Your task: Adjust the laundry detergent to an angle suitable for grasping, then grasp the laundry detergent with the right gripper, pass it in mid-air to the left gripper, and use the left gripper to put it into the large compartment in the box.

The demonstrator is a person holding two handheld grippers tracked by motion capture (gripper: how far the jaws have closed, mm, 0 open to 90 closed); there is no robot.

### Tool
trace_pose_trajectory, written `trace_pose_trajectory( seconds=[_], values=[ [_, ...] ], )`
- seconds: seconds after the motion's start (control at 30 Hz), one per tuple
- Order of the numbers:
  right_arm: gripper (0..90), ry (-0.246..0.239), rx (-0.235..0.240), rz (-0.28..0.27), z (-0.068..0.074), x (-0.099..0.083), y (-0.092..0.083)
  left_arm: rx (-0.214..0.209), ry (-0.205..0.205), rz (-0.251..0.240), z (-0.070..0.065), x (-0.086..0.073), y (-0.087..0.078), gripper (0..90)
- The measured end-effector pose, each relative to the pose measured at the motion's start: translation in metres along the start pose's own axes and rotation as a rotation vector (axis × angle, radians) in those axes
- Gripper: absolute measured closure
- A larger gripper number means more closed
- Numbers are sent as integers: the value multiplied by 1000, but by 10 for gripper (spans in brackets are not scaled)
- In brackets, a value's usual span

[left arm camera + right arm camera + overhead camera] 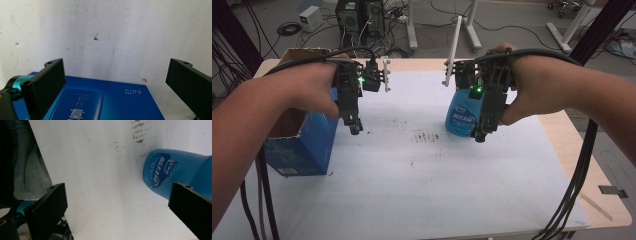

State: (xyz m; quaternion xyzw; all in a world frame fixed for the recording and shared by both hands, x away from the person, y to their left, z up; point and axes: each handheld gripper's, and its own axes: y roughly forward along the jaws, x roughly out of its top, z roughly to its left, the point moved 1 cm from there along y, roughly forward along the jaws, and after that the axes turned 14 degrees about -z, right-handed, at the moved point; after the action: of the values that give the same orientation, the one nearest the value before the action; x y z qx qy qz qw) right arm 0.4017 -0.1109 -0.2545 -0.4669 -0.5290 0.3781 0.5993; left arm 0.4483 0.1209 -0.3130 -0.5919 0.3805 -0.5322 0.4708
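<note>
A blue carton (302, 145) with an open top stands at the table's left; its printed blue face (100, 100) lies below and between the jaws in the left gripper view. My left gripper (355, 127) (116, 62) hangs just right of the carton, pointing down, jaws wide open and holding nothing. A blue bottle (461, 118) stands right of centre. My right gripper (480, 134) (118, 186) hovers against its right side, open, with nothing between its jaws. In the right gripper view the bottle (172, 173) lies off to the right, partly behind one jaw.
A stained white sheet (412, 170) covers the wooden table (607, 210). Black cables (579, 170) trail off the right edge and down the left. Computer cases (359, 17) and white stand legs (469, 30) sit on the floor beyond. A person's trouser leg (27, 170) is at the left edge.
</note>
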Motion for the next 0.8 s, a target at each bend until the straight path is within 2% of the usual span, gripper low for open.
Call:
trace_pose_trajectory(
  seconds=[0.8],
  values=[
    [13, -1, 3, -7, -1, -2, -1, -6, 0, 12, 3, 0, 2, 25]
  ],
)
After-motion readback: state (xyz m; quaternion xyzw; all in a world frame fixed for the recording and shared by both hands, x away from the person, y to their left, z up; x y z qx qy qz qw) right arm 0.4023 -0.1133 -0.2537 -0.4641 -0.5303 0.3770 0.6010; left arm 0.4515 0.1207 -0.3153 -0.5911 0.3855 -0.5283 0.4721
